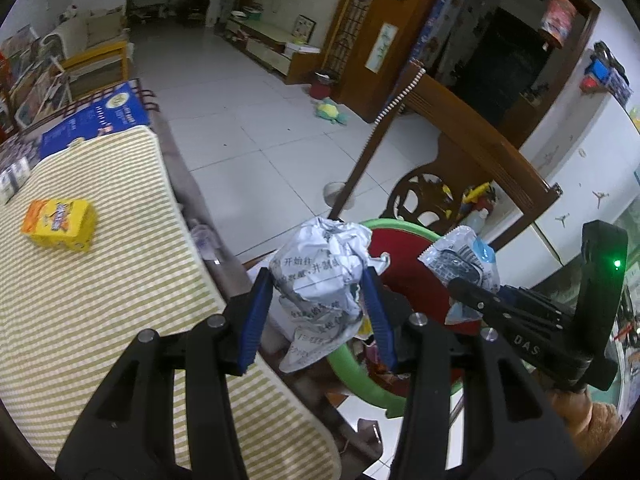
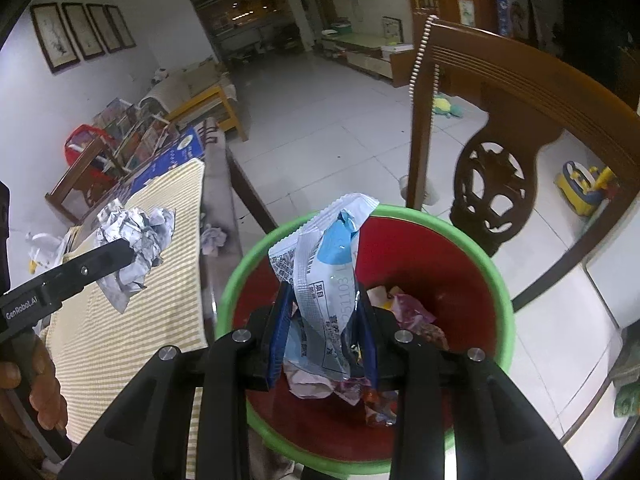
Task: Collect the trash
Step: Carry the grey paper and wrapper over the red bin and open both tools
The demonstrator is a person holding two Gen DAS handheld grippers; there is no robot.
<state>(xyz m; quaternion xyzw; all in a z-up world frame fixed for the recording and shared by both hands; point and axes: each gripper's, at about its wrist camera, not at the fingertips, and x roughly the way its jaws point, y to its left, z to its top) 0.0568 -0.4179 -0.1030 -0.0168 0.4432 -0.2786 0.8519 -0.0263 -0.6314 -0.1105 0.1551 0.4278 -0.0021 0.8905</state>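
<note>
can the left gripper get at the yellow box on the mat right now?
Probably not as is. The left gripper is shut on a crumpled paper ball, so its jaws are occupied. The yellow box sits alone on the striped mat, path clear once the paper is dropped.

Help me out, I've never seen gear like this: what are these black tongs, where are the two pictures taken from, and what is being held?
No robot here: a person holds a hand-operated gripper in each hand, each with a camera looking along its fingers. The left gripper is shut on a crumpled paper ball. The right gripper is shut on a white and blue wrapper, over a red bin with a green rim that already holds trash. On the striped table mat lies a yellow box. A wooden chair stands behind the bin.
</note>
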